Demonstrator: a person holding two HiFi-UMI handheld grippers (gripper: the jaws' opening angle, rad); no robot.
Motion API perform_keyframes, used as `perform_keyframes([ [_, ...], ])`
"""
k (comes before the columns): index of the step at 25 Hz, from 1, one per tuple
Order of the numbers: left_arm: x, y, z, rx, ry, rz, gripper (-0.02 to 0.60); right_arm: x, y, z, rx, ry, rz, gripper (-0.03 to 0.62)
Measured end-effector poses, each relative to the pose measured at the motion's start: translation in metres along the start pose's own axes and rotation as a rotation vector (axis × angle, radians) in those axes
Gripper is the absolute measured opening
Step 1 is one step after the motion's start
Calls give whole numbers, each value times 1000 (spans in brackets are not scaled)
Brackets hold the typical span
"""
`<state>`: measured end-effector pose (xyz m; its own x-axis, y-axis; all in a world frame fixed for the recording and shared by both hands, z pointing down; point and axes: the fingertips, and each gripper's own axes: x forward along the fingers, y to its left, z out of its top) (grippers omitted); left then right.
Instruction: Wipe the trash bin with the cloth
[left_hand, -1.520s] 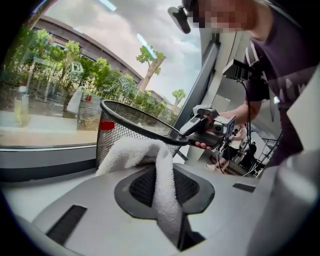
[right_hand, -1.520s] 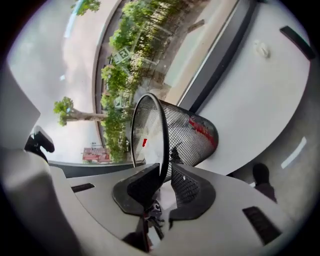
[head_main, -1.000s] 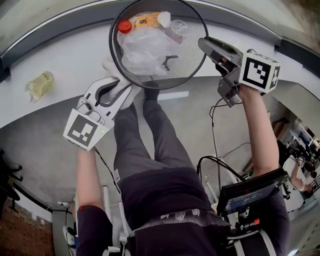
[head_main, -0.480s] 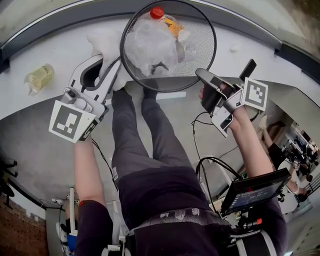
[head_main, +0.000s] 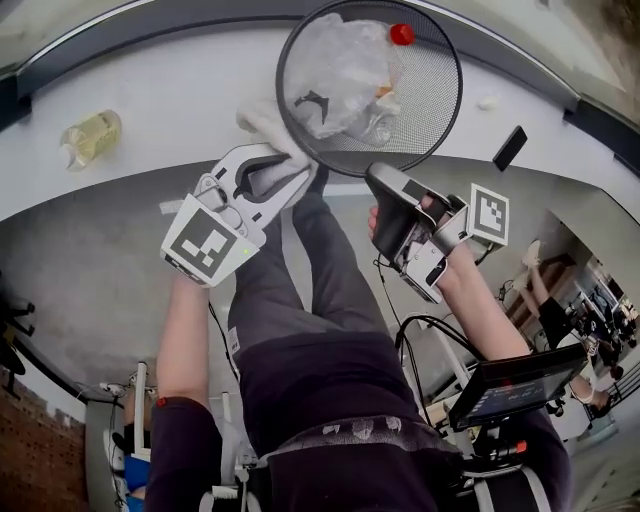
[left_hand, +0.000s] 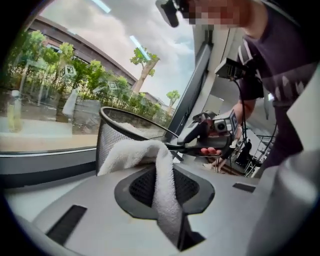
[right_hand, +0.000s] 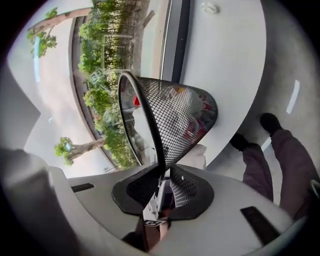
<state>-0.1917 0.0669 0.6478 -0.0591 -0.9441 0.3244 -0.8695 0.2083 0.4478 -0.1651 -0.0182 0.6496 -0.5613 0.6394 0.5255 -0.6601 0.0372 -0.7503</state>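
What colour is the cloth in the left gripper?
The cloth is white, clearest in the left gripper view.

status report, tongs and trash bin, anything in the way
Left tongs shut on cloth, cloth against trash bin outer wall. Right tongs just been closing, clamped on near rim. Plastic rubbish inside. Nothing blocking.

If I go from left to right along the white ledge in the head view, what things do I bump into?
First the yellowish bottle → white cloth → mesh trash bin → flat black gadget.
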Motion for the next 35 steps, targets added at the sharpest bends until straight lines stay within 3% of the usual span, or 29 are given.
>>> perform_keyframes([
  [3,2,-6,-2,-75,-52,-7,55,2,3,-5,-130,24,-32,64],
  [6,-9,6,1,-109,-79,32,55,-11,11,0,-334,28,-112,86],
  [11,-38,49,15,-116,-102,183,55,-56,39,71,-798,-66,-286,126],
  [13,-43,67,28,-81,-117,227,55,-52,64,99,-947,-81,-281,126],
  [16,-39,82,47,1,-122,266,55,-24,87,116,-1030,-42,-216,126],
  [20,-43,88,55,26,-125,309,55,-4,65,108,-979,89,-240,123],
  [24,-39,84,53,18,-132,295,55,-27,37,116,-673,-10,-292,92],
  [30,-29,70,31,-16,-64,276,55,-33,9,68,-330,21,-182,92],
  [35,-30,61,19,-58,-70,252,55,-24,-2,32,-195,49,-95,89],
])
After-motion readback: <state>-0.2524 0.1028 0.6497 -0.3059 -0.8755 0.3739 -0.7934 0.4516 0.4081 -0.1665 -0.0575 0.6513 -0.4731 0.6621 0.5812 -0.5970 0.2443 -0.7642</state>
